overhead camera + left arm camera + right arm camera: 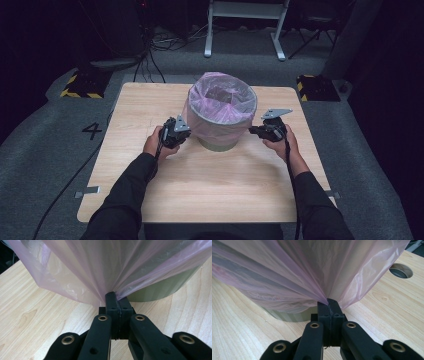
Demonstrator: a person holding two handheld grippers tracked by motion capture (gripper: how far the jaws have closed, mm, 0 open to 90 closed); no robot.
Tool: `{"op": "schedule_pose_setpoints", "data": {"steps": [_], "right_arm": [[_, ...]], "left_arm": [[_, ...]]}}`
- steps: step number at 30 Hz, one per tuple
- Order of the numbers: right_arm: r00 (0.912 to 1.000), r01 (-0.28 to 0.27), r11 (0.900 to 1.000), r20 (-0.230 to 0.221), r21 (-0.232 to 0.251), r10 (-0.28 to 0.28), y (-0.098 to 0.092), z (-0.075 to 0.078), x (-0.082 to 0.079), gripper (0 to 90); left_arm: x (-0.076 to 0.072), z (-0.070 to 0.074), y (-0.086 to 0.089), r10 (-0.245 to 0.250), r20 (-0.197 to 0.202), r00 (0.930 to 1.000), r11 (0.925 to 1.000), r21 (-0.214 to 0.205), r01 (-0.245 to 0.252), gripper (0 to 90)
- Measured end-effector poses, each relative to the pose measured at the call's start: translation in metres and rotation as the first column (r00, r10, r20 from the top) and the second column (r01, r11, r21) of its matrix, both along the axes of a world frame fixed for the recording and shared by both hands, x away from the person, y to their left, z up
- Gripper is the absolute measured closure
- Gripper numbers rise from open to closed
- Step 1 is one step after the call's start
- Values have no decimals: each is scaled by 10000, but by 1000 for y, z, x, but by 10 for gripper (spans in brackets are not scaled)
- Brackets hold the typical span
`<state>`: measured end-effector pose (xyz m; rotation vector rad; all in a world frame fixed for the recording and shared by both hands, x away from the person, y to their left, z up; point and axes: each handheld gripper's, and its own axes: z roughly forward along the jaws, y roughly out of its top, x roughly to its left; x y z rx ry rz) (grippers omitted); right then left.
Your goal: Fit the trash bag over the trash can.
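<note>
One bin (220,135) stands near the middle of a pale wooden bench (210,190), a little toward the far edge. One thin pink bag (220,100) lines the bin, its top folded over the rim and hanging loosely down the outside. Two hands come in from the near edge, one on each side of the bin, each holding one gripper. The left gripper (181,131) sits just left of the bin; in the left gripper view its two black jaws are pressed together with a pinch of the bag's hanging skirt caught between them, the film fanning upward from the tips. The right gripper (254,131) sits just right of the bin, and its jaws are likewise clamped on a gathered fold of the bag. One round hole (401,270) in the bench lies beyond the bin in the right gripper view.
</note>
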<state>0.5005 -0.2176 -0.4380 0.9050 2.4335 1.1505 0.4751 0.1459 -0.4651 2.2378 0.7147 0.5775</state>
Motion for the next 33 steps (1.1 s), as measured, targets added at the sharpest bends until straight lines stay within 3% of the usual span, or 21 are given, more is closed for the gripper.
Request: {"op": "schedule_pose_setpoints", "data": {"steps": [8,13,16,18,21,26,33], "right_arm": [[10000,30,10000,-53,-17,-30,2,-2,2,900],[9999,108,9999,-61,64,-108,-1,-2,2,900],[9999,135,9996,-54,237,-134,-5,-2,1,872],[9998,218,9993,-12,304,-218,-8,-2,0,757],[9997,44,9986,-247,522,-32,-16,0,-2,599],[9997,198,9970,-180,750,-185,-27,7,-7,401],[9990,443,9964,-29,725,-442,-34,10,-12,313]], "left_arm": [[2,-1,3,130,-93,9999,9999,-31,-130,854],[-1,1,5,231,-187,9996,9997,-57,-232,698],[-3,3,9,669,-189,9976,9970,-389,-676,482],[-7,4,13,806,-276,9964,9950,-568,-821,301],[-16,6,18,1119,-303,9933,9905,-775,-1140,160],[-29,9,28,1153,-190,9931,9879,-1024,-1167,161],[-38,7,33,1338,-469,9899,9867,-872,-1374,159]]}}
